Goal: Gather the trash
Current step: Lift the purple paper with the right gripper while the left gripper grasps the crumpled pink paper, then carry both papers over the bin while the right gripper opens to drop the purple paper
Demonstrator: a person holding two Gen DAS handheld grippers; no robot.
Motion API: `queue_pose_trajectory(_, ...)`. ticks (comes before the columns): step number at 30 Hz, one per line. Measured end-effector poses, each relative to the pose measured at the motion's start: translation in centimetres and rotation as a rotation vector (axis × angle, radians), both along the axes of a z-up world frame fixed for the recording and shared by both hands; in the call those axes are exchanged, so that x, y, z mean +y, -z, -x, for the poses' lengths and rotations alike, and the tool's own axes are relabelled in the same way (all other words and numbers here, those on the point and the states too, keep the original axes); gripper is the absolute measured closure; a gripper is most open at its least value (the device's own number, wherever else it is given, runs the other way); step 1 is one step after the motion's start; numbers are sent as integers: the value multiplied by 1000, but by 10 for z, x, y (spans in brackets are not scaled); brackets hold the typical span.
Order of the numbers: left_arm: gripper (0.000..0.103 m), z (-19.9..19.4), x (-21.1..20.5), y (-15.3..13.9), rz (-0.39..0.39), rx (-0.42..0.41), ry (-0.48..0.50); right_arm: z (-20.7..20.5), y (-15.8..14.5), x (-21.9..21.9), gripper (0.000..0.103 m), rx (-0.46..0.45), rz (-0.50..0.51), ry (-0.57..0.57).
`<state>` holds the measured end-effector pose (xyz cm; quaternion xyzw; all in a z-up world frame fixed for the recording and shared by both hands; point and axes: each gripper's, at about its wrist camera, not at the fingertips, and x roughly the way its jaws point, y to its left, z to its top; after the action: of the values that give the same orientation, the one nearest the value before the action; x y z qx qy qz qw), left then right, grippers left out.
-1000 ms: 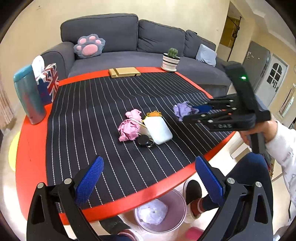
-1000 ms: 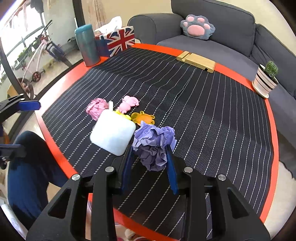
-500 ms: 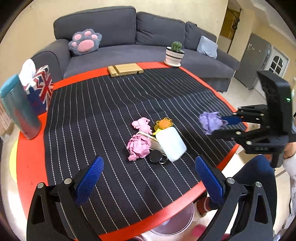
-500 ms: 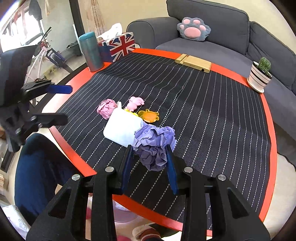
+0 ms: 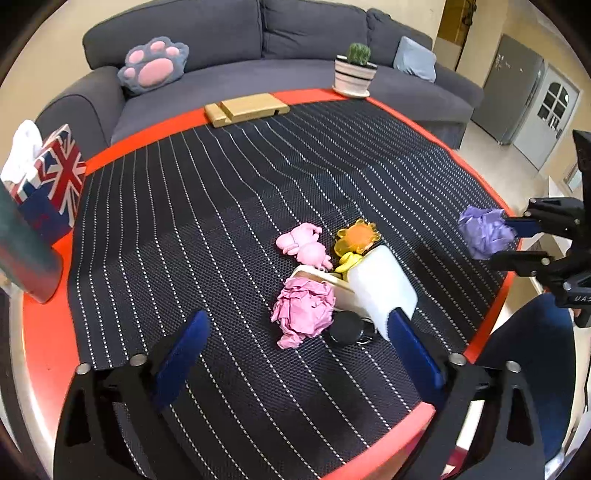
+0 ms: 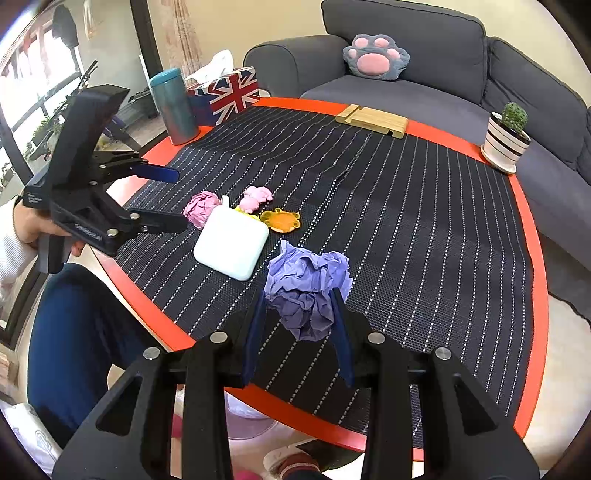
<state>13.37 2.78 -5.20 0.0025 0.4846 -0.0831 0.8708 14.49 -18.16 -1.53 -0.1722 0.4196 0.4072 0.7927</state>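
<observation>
Right tool (image 6: 297,325) is clamped on a crumpled purple paper ball (image 6: 308,290), its blue pads pressed against both sides, held above the near part of the worktop (image 6: 532,236). Left tool (image 5: 295,354) stands wide with nothing between its pads; its jaws have just been closing a little, and they hover over the striped black mat (image 5: 221,229) just short of the pink paper ball (image 5: 303,312). In the right wrist view the left tool shows at the left edge, gripped by a hand (image 6: 27,225) in a white sleeve, with a blue trouser leg (image 6: 74,325) below it.

Beyond the left tool, the pink paper ball lies on the mat, touching a white case (image 5: 380,286). A black round fob (image 5: 345,326) lies just beside both. Behind them sit a pink toy figure (image 5: 306,245) and an orange bear-shaped piece (image 5: 356,236), close together.

Below the near edge of the worktop, between the arms of the right tool, part of a translucent bin (image 6: 251,424) shows on the floor.

Farther off, at the left rim stand a teal tumbler (image 6: 173,107) and a Union Jack tissue box (image 6: 225,94). At the far rim lie a wooden stand (image 5: 247,109) and a potted cactus (image 5: 354,72). Behind the worktop runs a grey sofa (image 5: 295,26) with a paw-shaped cushion (image 5: 153,64).
</observation>
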Motion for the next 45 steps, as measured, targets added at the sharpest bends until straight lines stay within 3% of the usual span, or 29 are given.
queue_pose_trajectory(7,37,-10,0,12,-4,47,4,-1,1,-2,68,1,-3,1)
queue_pose_trajectory(10,56,-12,-2,16,-3,65,6,-2,2,-2,68,4,-2,1)
queue_pose_trajectory(14,71,-11,0,17,11,59,1,-2,2,-2,68,4,-3,2)
queue_pose_trajectory(32,72,28,-4,-19,5,-51,-17,4,-1,-3,68,-15,-25,24)
queue_pose_trajectory(45,72,79,-33,-29,4,-122,-2,47,-11,-13,68,-70,-44,3)
